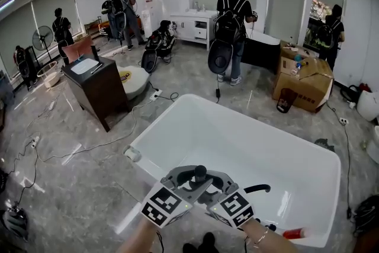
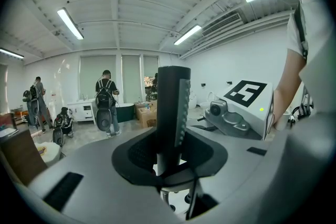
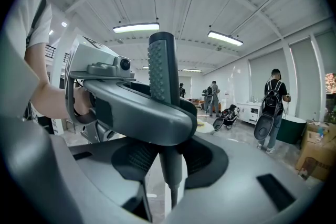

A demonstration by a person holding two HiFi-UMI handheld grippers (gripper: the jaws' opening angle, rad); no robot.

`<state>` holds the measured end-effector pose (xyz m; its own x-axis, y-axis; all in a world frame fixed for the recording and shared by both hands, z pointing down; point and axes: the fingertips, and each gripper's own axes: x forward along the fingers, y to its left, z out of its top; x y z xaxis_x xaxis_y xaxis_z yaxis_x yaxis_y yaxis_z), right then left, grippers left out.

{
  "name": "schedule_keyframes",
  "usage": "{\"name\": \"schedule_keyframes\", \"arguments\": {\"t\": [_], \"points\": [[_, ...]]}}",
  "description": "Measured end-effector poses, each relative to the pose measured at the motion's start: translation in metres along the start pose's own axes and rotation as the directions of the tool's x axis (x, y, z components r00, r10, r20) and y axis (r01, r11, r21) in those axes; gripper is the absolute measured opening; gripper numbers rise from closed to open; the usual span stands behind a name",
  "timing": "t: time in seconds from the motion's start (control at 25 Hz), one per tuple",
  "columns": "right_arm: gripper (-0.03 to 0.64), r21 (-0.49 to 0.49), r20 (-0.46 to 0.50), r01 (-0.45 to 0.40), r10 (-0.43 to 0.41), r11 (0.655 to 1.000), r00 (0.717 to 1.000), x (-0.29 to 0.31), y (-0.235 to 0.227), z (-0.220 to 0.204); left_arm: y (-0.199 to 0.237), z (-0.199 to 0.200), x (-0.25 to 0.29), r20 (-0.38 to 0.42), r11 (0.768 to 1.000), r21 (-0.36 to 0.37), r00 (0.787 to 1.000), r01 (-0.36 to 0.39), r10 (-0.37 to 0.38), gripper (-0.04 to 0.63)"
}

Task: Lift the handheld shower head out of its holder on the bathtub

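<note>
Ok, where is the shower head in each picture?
Head view: the shower head is low in the middle, over the bathtub.
Left gripper view: dead centre, a dark upright bar.
Right gripper view: centre, upright and ribbed.
Shared landmark: the standing person with a black backpack.

bathtub: glossy white, smooth. shower head: matt black, one strip studded with small nubs. left gripper, right gripper: matt grey plastic shells, black textured pads. floor: polished grey stone-look tile. box: brown cardboard.
</note>
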<state>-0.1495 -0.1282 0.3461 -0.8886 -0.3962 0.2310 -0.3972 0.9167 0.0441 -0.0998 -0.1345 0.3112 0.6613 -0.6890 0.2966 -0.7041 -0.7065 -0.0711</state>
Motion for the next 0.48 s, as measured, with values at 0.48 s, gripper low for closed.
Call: {"name": "schedule_keyframes", "arguments": {"t": [0.48], "points": [[0.141,-0.021,0.006,0.008,-0.008,1.000,1.000,0.002,0.013,-0.001,-0.004,-0.005,-0.012,0.009,1.000,-0.012,1.000,0.000,0.000,0.147]]}}
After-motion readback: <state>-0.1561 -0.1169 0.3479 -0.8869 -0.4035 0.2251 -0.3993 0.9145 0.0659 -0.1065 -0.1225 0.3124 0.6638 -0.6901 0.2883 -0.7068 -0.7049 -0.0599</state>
